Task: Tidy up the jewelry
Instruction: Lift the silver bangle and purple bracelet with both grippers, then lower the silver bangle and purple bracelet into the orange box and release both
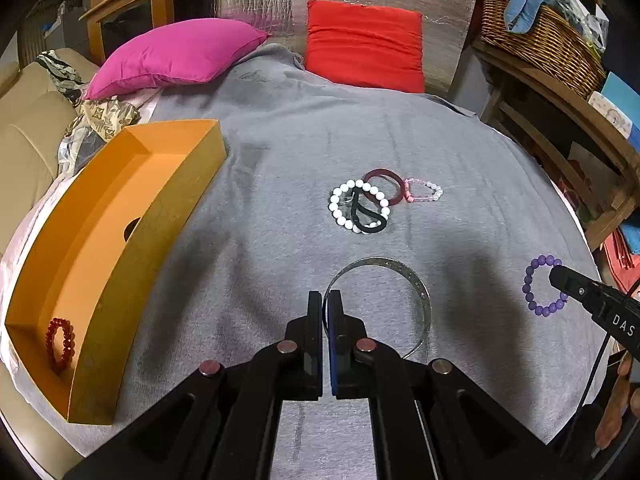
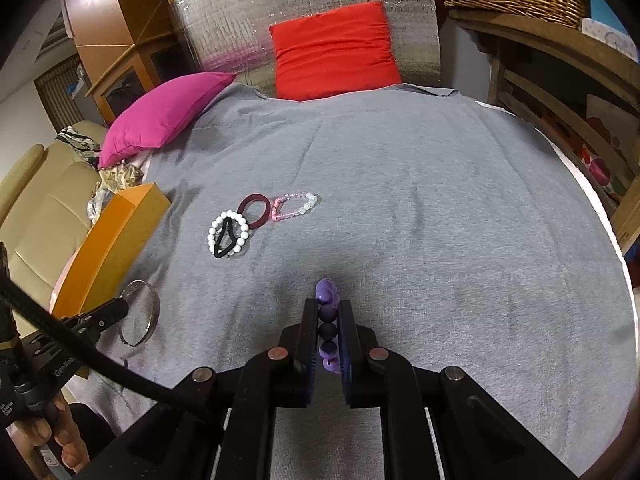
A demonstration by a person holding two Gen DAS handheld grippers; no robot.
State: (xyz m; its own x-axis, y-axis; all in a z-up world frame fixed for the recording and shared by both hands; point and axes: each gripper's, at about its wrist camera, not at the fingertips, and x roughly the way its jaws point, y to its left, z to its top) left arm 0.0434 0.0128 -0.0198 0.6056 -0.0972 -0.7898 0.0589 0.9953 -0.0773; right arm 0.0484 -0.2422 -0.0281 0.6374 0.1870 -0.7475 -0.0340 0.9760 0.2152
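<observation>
My left gripper [image 1: 326, 300] is shut on the rim of a silver bangle [image 1: 420, 292], also seen in the right wrist view [image 2: 150, 316], just over the grey cloth. My right gripper [image 2: 327, 308] is shut on a purple bead bracelet [image 2: 328, 312], which shows in the left wrist view [image 1: 536, 288] at the right. An orange box [image 1: 120, 208] stands at the left with a red bead bracelet [image 1: 60, 344] inside. A white bead bracelet [image 1: 340, 204], black hair tie [image 1: 366, 216], maroon ring [image 1: 386, 184] and pink-clear bracelet [image 1: 424, 192] lie clustered mid-cloth.
A pink pillow [image 1: 176, 52] and a red pillow [image 1: 364, 44] lie at the far end of the grey cloth [image 1: 280, 140]. A wooden shelf with a wicker basket [image 1: 536, 36] stands at the right. A beige sofa [image 1: 24, 136] is at the left.
</observation>
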